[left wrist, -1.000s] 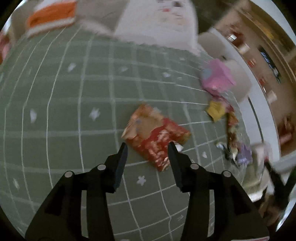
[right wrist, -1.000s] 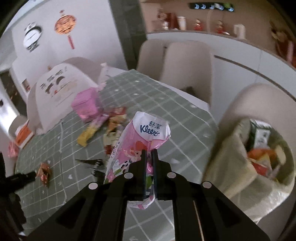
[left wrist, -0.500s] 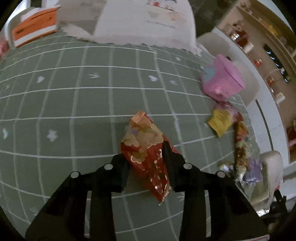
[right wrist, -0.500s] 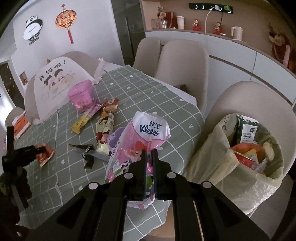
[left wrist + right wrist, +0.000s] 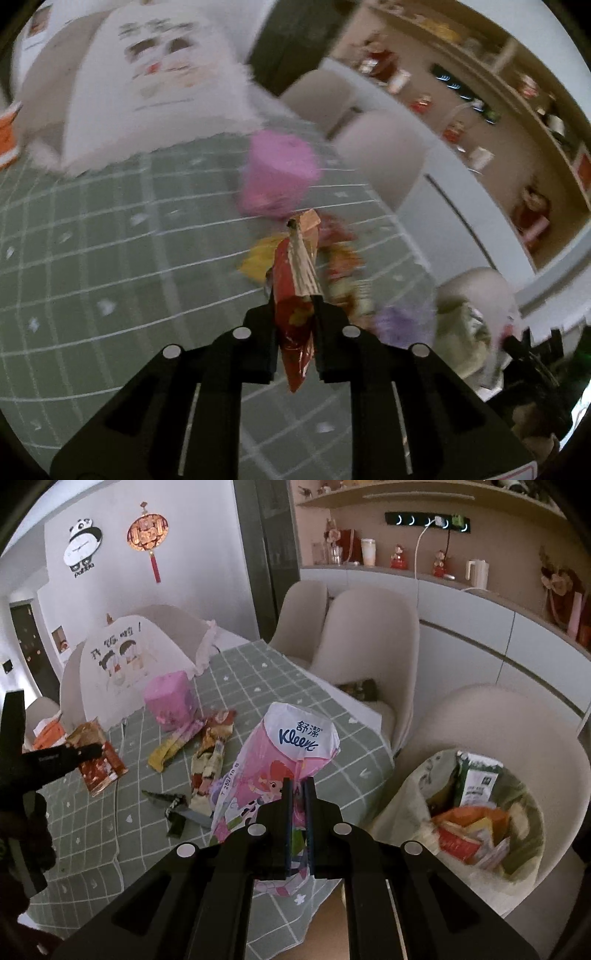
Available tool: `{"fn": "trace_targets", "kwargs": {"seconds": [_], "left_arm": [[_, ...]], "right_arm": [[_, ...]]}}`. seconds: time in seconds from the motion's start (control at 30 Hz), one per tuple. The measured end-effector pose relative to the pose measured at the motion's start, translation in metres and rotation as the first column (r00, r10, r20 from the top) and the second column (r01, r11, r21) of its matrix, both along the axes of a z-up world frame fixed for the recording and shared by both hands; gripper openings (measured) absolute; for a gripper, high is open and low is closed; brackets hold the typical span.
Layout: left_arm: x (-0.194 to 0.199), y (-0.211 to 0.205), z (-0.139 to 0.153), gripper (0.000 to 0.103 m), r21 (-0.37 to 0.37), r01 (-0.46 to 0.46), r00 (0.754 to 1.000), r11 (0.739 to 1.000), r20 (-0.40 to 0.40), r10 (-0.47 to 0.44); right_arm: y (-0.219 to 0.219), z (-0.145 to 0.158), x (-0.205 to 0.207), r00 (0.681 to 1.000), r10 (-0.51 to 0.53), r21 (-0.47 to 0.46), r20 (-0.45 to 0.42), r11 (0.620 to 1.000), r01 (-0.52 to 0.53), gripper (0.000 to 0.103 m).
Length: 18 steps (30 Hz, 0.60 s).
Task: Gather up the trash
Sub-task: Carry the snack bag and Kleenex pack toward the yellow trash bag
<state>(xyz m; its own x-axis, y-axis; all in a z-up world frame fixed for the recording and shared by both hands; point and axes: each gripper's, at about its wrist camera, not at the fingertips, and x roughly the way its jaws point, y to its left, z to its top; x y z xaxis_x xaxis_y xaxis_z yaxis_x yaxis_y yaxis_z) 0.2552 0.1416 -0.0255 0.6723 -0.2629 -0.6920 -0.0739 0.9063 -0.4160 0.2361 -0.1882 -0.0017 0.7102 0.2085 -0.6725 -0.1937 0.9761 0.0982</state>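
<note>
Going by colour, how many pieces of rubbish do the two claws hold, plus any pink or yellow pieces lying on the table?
Pink: 2, the Kleenex wrapper in the right gripper and the pink pack on the table
Red: 1, the snack wrapper between the left gripper's closing jaws
Yellow: 1, the yellow wrapper on the table
Total: 4

Trash bag (image 5: pixel 476 812) on chair (image 5: pixel 517 716), right of table (image 5: pixel 266 675).

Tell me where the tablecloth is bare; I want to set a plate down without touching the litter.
Bare cloth lies along the table's chair-side edge, between the pink tub and the beige chairs. Another bare patch is the near-left corner, below the scissors. It is crowded mid-table, around the loose wrappers. The trash bag takes up the nearest chair.
</note>
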Motion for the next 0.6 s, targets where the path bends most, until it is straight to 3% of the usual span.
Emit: {"fn": "trace_targets", "kwargs": {"seconds": [0.13, 0.3, 0.6], "left_arm": [[0.011, -0.037, 0.013, 0.014, 0.02, 0.066, 0.997, 0.998, 0.032, -0.066], [0.011, -0.055, 0.007, 0.014, 0.031, 0.085, 0.996, 0.996, 0.001, -0.085], [-0.013, -0.019, -0.031, 0.014, 0.052, 0.008, 0.989, 0.999, -0.147, 0.0]], "right_arm": [[-0.011, 0.004, 0.002, 1.0, 0.012, 0.017, 0.001, 1.0, -0.012, 0.008], [-0.011, -0.004, 0.004, 0.999, 0.046, 0.042, -0.026, 0.998, -0.045, 0.008], [0.039, -0.035, 0.015, 0.971, 0.209, 0.06, -0.112, 0.977, -0.204, 0.008]]}}
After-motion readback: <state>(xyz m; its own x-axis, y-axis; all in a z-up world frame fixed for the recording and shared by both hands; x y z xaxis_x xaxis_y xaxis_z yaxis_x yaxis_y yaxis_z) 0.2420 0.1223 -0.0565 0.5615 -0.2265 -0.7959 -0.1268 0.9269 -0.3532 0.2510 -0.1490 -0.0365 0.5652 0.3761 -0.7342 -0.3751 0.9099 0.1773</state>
